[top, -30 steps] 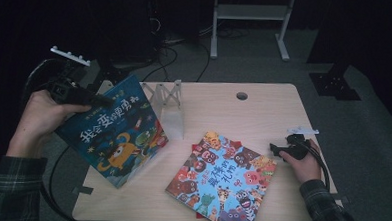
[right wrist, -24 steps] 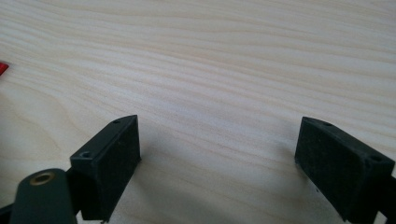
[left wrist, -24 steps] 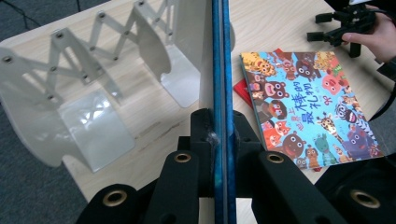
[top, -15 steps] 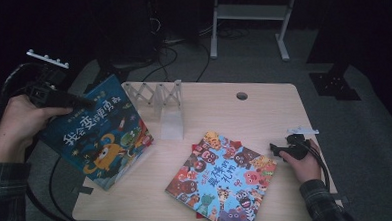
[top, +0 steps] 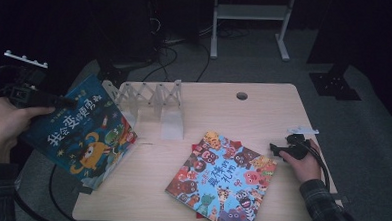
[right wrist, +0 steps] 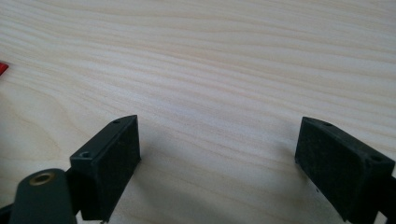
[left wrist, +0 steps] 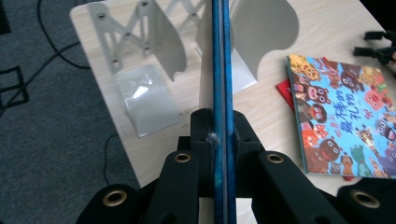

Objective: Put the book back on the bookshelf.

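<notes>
Wooden table (top: 264, 113), left claw (left wrist: 219, 135) clamping blue book (top: 80, 130), right claw (right wrist: 217, 154) open

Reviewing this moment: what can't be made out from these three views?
- Blue book: front cover unseen in the left gripper view, edge-on between the left gripper jaws.
- Red item under the colourful book: mostly covered, unidentifiable.
- Right gripper: jaws too small and dark in the high view.

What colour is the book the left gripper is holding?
The book is dark blue, with yellow letters and an orange monster on its cover. The high view shows it best.
</notes>
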A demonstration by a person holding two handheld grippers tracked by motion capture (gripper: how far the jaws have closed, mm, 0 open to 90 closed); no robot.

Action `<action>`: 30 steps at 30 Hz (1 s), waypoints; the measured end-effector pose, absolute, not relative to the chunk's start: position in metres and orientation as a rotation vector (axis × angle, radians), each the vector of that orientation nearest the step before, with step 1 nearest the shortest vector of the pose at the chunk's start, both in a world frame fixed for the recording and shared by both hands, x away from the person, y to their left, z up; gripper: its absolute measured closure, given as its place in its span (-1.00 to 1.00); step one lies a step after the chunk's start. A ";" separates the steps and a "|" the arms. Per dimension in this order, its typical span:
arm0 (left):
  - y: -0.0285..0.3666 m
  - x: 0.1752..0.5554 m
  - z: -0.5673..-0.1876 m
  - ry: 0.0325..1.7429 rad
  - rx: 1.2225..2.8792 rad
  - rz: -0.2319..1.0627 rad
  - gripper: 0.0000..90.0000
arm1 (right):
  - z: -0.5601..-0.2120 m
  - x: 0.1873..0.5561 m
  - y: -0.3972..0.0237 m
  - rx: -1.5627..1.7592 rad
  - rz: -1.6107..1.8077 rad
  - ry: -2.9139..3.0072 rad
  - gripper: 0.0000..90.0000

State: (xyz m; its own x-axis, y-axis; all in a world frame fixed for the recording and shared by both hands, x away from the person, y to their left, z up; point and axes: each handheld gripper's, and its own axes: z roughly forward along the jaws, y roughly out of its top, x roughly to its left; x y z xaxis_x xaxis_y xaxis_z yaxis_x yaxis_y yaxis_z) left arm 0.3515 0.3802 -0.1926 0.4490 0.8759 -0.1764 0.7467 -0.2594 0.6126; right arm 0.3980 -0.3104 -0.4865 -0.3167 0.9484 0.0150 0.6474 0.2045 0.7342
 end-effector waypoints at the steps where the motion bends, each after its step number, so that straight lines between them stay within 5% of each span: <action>1: 0.382 0.353 -0.193 1.366 2.057 0.265 0.83 | -0.487 0.398 -0.310 1.480 0.906 2.042 -0.72; 30: 0.372 0.418 -0.198 1.570 1.946 0.308 0.83 | -0.487 0.398 -0.310 1.480 0.906 2.041 -0.72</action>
State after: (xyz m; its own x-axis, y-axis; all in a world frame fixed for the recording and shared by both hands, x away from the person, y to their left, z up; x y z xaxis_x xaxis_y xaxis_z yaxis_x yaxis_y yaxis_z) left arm 0.4176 0.3721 -0.1984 0.2691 0.9438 -0.1920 0.8014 -0.1088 0.5881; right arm 0.3980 -0.3103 -0.4866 -0.3167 0.9484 0.0139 0.6468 0.2052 0.7345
